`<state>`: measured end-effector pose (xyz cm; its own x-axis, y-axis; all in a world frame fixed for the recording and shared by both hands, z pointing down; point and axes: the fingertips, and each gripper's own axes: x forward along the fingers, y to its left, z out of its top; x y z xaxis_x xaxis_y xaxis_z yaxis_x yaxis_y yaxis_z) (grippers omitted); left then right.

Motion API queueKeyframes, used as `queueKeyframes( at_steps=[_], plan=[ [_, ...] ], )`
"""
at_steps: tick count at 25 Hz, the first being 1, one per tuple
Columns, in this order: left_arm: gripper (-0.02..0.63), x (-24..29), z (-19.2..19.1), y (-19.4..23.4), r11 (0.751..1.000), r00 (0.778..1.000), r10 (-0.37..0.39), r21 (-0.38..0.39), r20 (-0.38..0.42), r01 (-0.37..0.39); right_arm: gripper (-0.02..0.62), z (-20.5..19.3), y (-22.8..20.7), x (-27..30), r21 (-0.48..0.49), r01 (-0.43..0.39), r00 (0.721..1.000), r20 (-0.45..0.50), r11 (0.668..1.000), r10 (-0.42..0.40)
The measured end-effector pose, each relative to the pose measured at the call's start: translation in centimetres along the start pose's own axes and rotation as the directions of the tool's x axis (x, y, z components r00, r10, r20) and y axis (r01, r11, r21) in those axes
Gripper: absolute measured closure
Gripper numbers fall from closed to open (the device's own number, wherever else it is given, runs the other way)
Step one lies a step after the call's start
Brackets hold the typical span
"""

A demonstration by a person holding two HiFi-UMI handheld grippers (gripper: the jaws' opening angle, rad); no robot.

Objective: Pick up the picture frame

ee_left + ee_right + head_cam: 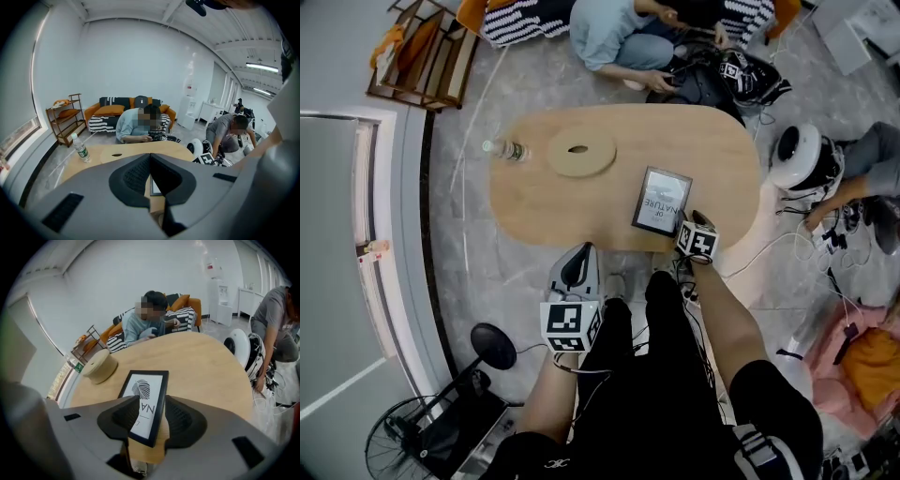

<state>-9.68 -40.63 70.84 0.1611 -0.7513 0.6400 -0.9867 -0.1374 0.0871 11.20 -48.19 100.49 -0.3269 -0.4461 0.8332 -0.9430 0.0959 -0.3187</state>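
The wooden table [581, 202] is carrying the picture frame [662, 201], lying flat at centre right. The right gripper [152, 416] is gaping its 2 jaws around the near corner, not pinching; a grip on the corner alone risks the frame pivoting loose. The left gripper [150, 157] is hanging seemingly closed, empty.

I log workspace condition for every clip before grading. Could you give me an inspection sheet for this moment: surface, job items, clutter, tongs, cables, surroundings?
Surface: oval wooden table, holding three things.
Job's things: picture frame lies flat by the table's near right edge.
Clutter: upright water bottle; wooden disc with a hole, beside it.
Grippers: left tongs shut, empty, short of the table; right tongs open, astride the frame's near end.
Cables: loose cables on the floor right of the table.
Surroundings: people sitting on the floor beyond the table; wooden shelf; floor fan.
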Motion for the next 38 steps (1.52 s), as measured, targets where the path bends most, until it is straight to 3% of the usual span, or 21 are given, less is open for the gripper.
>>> queueKeyframes(
  at_steps=[6,16,19,25,38],
  plan=[
    [0.586,3.7,-1.9,0.2,1.0,0.999,-0.003,-0.001,-0.044,0.003,0.405,-1.1,-1.5,4.9,0.031,0.016,0.995,-0.095,0.999,-0.013],
    [0.586,6.3,-3.4,1.3,1.0,0.996,0.001,-0.014,-0.084,-0.002,0.43,-1.6,-1.8,8.7,0.012,0.076,0.987,-0.144,0.997,-0.074],
    [0.586,6.4,-3.4,1.9,1.0,0.996,0.003,-0.021,-0.086,-0.005,0.449,-1.5,-1.7,8.9,0.006,0.064,0.985,-0.161,0.998,-0.063],
    [0.586,6.5,-3.5,2.2,1.0,0.996,-0.001,-0.029,-0.091,-0.002,0.503,-1.7,-1.9,8.7,0.098,0.001,0.984,-0.175,0.995,0.016],
    [0.586,7.3,-2.5,0.8,0.999,0.996,-0.038,-0.022,-0.08,0.036,0.506,-0.8,-0.7,5.3,-0.014,-0.062,0.992,-0.108,0.998,0.06]
  ],
)
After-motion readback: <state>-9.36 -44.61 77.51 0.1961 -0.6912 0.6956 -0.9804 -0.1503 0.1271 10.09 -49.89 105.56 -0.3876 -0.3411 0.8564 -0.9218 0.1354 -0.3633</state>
